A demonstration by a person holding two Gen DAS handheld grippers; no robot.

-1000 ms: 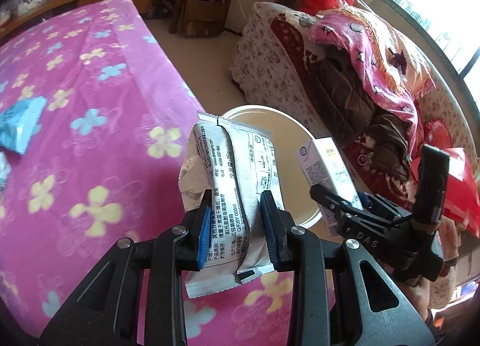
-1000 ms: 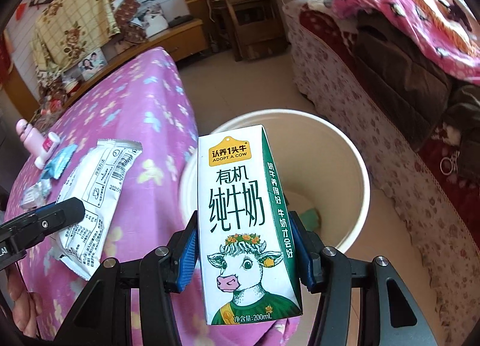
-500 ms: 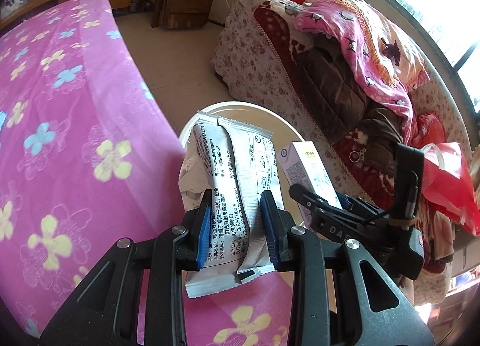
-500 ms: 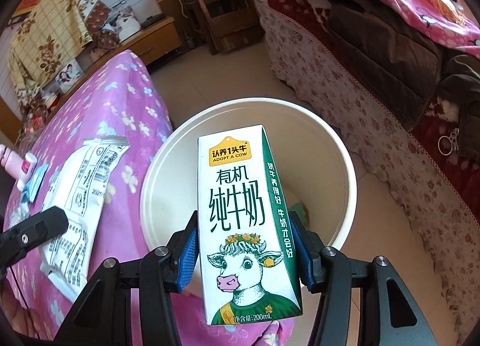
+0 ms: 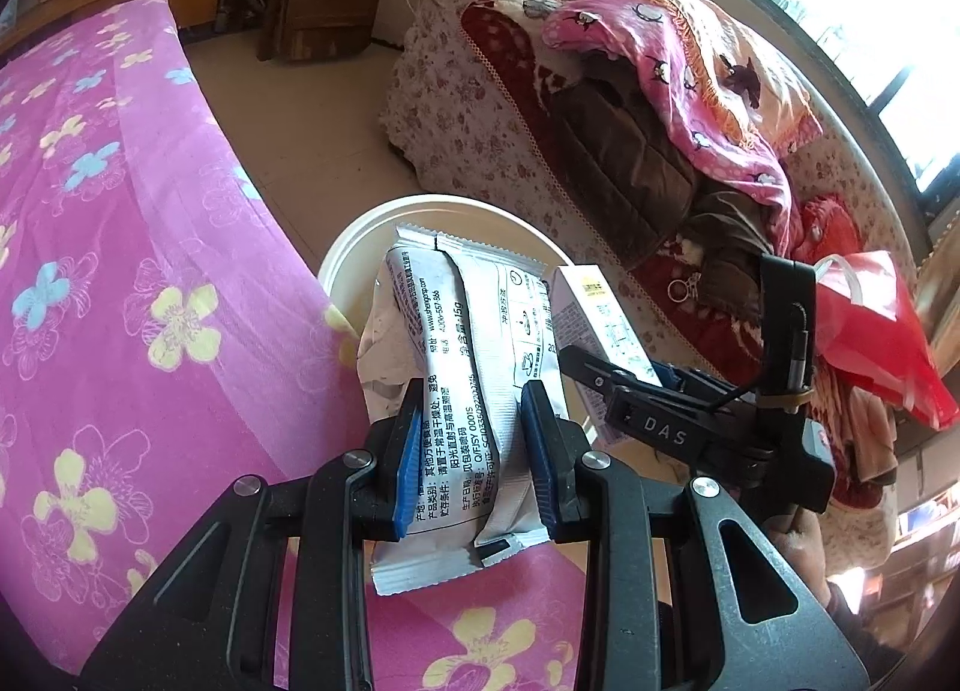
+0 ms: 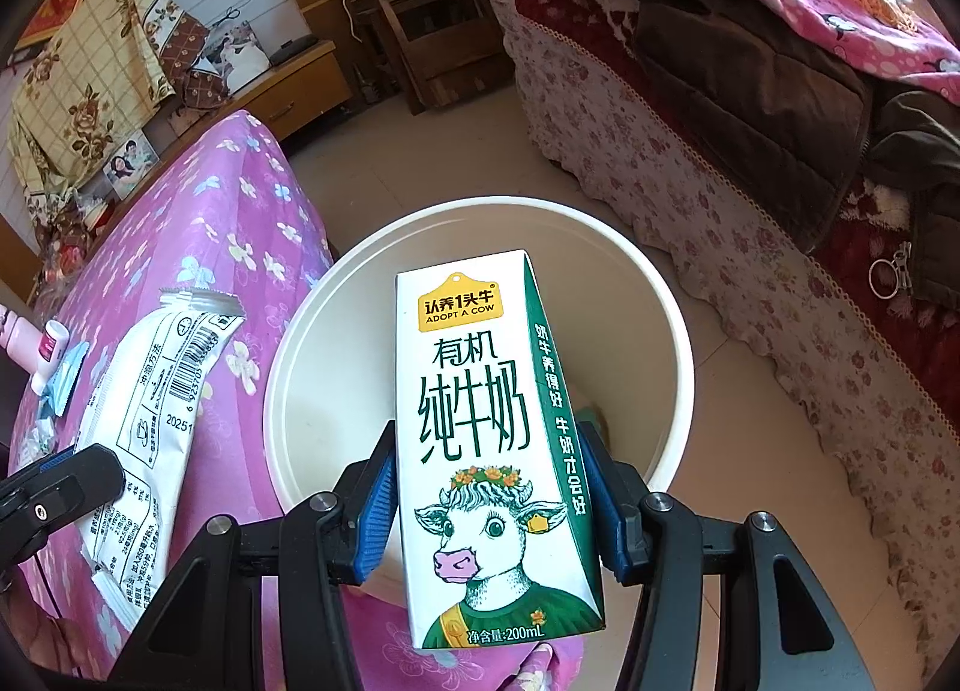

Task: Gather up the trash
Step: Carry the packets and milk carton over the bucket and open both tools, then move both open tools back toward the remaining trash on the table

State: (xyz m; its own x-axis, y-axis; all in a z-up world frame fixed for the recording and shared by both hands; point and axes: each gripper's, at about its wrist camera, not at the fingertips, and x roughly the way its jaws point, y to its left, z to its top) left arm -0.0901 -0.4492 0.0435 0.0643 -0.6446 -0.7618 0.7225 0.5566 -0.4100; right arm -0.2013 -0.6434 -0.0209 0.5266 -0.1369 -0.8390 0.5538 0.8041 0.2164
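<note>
The left gripper [image 5: 470, 454] has its jaws nearly closed, pinching the lower half of a silver-white sachet [image 5: 456, 367] that stands upright between the blue pads. The right gripper [image 6: 489, 496] has its jaws about half open, clamped on both sides of a small milk carton [image 6: 486, 439] printed with a cow, also held upright. Both pieces of trash hang over or just beside the mouth of a white bucket [image 6: 672, 331] on the floor, right against the edge of the table [image 5: 120, 271] with the pink flowered cloth; the carton sits squarely over the opening, while the sachet is over the near rim, by the cloth's edge. Something small and greenish seems to lie at the bucket's bottom, mostly hidden behind the carton. So the carrying looks done for these two, and letting go is what remains. Farther back on the table, a blue wrapper [image 6: 63, 385] and a pink-and-white bottle [image 6: 42, 346] are probably left to collect.
</note>
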